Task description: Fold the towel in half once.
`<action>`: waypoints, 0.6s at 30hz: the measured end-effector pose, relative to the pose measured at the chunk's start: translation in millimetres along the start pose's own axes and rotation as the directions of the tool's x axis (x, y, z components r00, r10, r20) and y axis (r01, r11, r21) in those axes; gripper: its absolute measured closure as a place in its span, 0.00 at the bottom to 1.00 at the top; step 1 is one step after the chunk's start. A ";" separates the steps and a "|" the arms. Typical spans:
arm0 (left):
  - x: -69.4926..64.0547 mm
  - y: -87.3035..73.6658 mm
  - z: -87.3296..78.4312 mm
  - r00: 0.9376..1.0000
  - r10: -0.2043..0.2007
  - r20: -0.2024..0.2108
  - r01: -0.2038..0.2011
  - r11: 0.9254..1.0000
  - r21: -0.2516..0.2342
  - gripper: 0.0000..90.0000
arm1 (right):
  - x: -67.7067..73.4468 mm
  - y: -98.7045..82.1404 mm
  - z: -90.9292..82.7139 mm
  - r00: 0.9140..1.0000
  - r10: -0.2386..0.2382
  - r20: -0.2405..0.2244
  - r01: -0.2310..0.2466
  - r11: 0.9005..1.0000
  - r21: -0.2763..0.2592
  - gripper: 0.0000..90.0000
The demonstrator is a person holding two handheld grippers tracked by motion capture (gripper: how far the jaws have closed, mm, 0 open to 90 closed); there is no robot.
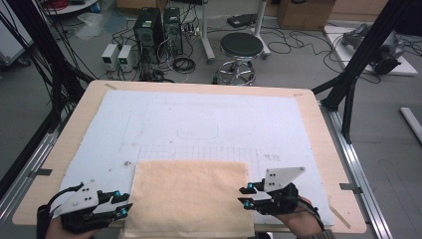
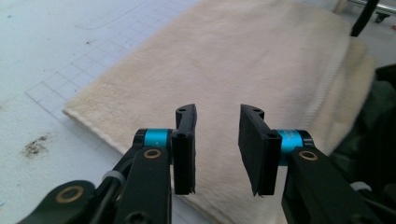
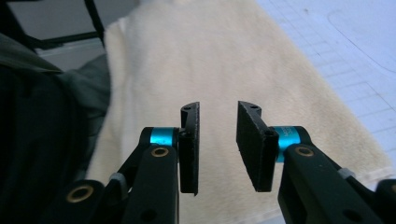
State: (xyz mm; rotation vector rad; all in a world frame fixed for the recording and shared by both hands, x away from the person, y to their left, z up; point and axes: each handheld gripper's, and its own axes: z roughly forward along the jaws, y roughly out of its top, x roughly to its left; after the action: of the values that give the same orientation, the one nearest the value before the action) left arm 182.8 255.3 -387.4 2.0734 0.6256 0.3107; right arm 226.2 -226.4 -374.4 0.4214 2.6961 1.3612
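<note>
One fluffy cream rectangular towel is flanked, bottom centre, by left tongs and right tongs, both released.

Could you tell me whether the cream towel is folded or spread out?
Folded: the cream terry towel lies flat as a neat rectangle, with a doubled layer at its edge.

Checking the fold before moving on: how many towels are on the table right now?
1. A single cream towel lies flat on the white mat at the near edge of the table, between the two hand-held grippers. It may be folded, so layers underneath could be hidden.
</note>
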 end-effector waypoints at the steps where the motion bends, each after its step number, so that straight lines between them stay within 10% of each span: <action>1: 4.2 -0.1 4.6 1.000 -0.005 -0.007 0.005 1.000 -0.002 0.72 | -4.2 -0.2 3.7 1.000 0.002 0.009 -0.003 1.000 0.011 0.75; 18: 80.7 12.9 73.1 0.981 -0.104 -0.164 0.114 0.992 0.056 0.54 | -87.7 -9.8 47.7 0.972 0.142 0.186 -0.158 0.984 0.076 0.52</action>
State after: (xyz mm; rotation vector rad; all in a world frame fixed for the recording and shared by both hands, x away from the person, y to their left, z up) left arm 287.2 241.6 -418.3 2.0810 0.8538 0.4018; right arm 318.0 -219.9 -414.4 0.7339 2.6289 1.1730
